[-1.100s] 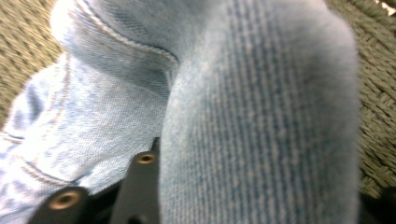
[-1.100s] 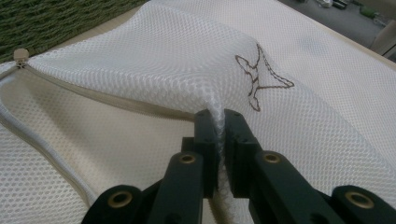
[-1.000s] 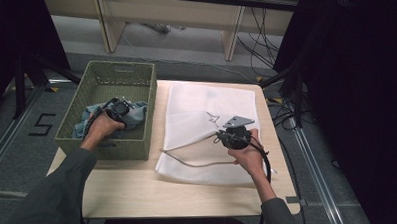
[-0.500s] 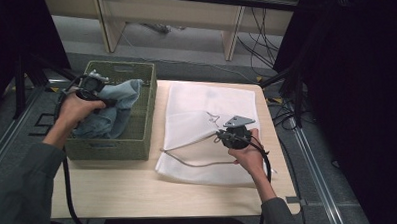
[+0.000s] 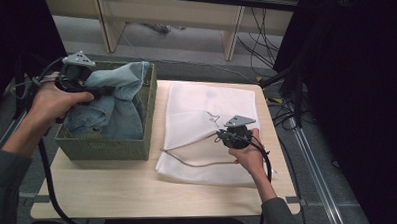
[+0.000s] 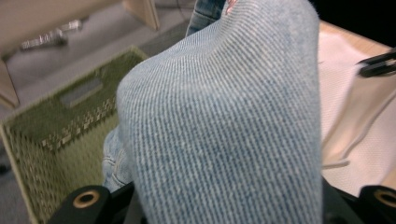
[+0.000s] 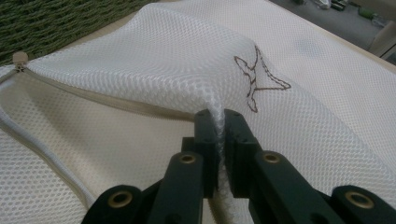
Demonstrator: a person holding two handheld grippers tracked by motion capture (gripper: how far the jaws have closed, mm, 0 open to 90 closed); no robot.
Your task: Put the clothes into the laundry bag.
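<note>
A light-blue denim garment (image 5: 114, 107) hangs half out of the green woven basket (image 5: 107, 147) at the table's left. My left gripper (image 5: 101, 90) is shut on its upper fold above the basket's back left corner; in the left gripper view the denim (image 6: 224, 121) bulges over the jaws and hides their tips. A white mesh laundry bag (image 5: 206, 109) lies flat to the right of the basket. My right gripper (image 5: 222, 135) is shut on a pinch of the bag's top layer (image 7: 140, 60) beside its zipper (image 7: 93, 100), holding the mouth raised.
The wooden table (image 5: 114, 190) has bare room in front of the basket and bag. The basket's inner wall (image 6: 56, 140) is open below the denim. Cables lie on the floor behind and to the right, and a dark curtain stands at the right.
My left hand has risen and swung toward the basket's back left, drawing the denim up out of the basket. The right hand and the bag have stayed put.
</note>
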